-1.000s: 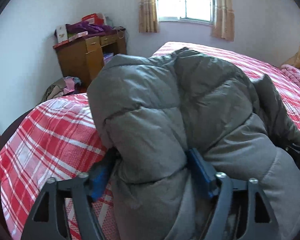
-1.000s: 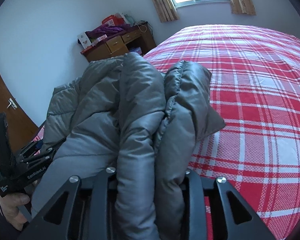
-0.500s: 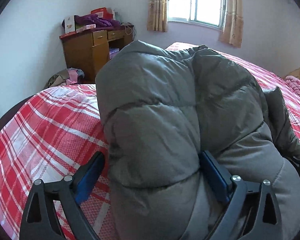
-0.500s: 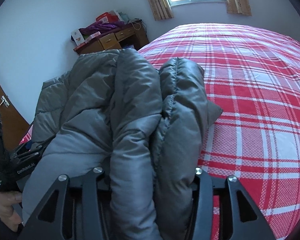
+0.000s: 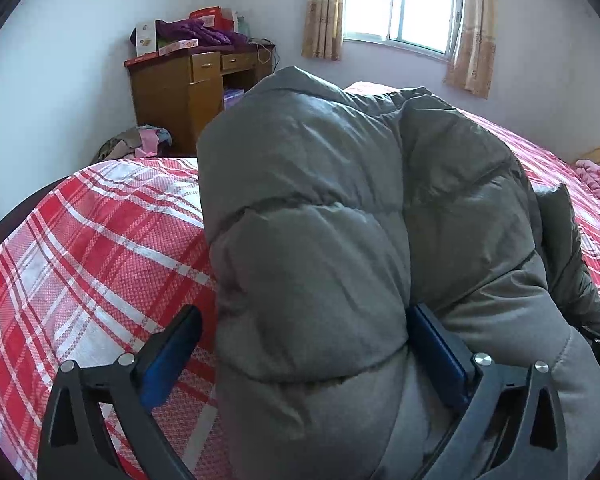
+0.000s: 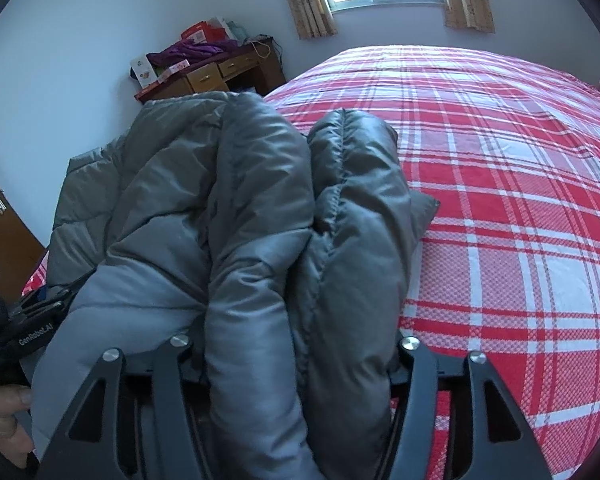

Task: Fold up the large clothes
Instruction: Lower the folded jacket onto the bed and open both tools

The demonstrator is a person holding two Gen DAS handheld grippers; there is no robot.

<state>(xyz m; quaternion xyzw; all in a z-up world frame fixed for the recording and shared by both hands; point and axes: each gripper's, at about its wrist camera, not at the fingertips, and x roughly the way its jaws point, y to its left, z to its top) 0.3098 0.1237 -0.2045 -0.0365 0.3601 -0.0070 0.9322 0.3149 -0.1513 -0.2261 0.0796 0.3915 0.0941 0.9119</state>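
1. Here, L wrist view: the grey puffer jacket (image 5: 340, 240) fills the centre and right of the frame, bunched in thick quilted folds over the red plaid bed (image 5: 92, 248).
2. Left gripper (image 5: 300, 352): spread wide, not squeezing. The blue pad on the right finger (image 5: 440, 356) touches a fold of the jacket; the left finger's pad (image 5: 172, 352) stands apart from the fabric, w/ bedcover showing in the gap.
3. R wrist view: the jacket (image 6: 240, 220) takes up the centre and left of the frame, two fat rolls of fabric side by side, the right one darker and shinier. Bed (image 6: 500, 200) runs across the right half.
4. Right gripper (image 6: 296, 360): both rolls pass between its fingers at bottom centre, and fabric covers the tips. Looks clamped on the jacket, jaws packed full.
5. Lower left of the R wrist view: the other gripper's black body w/ white lettering, and a hand (image 6: 4, 420) beneath it at the frame edge.
6. Background: wooden bench (image 5: 192, 92) upper left of the L wrist view, piled w/ boxes and purple cloth (image 5: 196, 32); window (image 5: 400, 0) w/ tan curtains at top; a heap of clothes (image 5: 140, 140) on the floor beside the bench; pink blanket (image 5: 596, 180) at the far right edge.
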